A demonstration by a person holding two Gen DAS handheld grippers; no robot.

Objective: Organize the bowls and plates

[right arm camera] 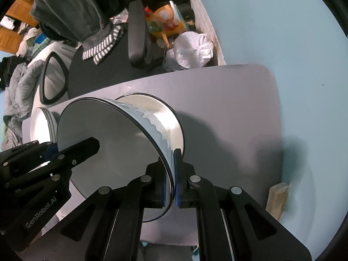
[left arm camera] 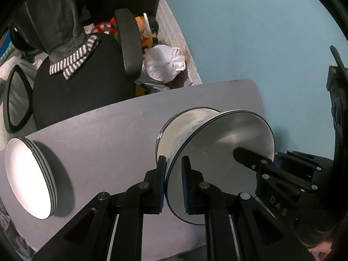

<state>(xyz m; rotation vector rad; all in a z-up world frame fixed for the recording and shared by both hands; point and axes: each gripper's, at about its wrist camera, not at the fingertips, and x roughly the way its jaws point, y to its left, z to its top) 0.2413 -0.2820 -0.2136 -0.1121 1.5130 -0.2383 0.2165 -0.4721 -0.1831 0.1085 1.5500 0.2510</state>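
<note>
Both hand-held grippers, left [left arm camera: 174,182] and right [right arm camera: 173,178], are pinching the bowl's [right arm camera: 113,143] rim; keeping it level while carrying it over the bench [left arm camera: 104,134] is wisest.

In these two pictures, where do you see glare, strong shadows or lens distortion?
Left wrist view: the stack of plates is washed out by glare and casts a dark shadow on the table; the table's edges bend from the fisheye lens. Right wrist view: the bowl throws a wide soft shadow onto the table and floor; a bright sheen lies on its outer wall; the corners are black.
</note>
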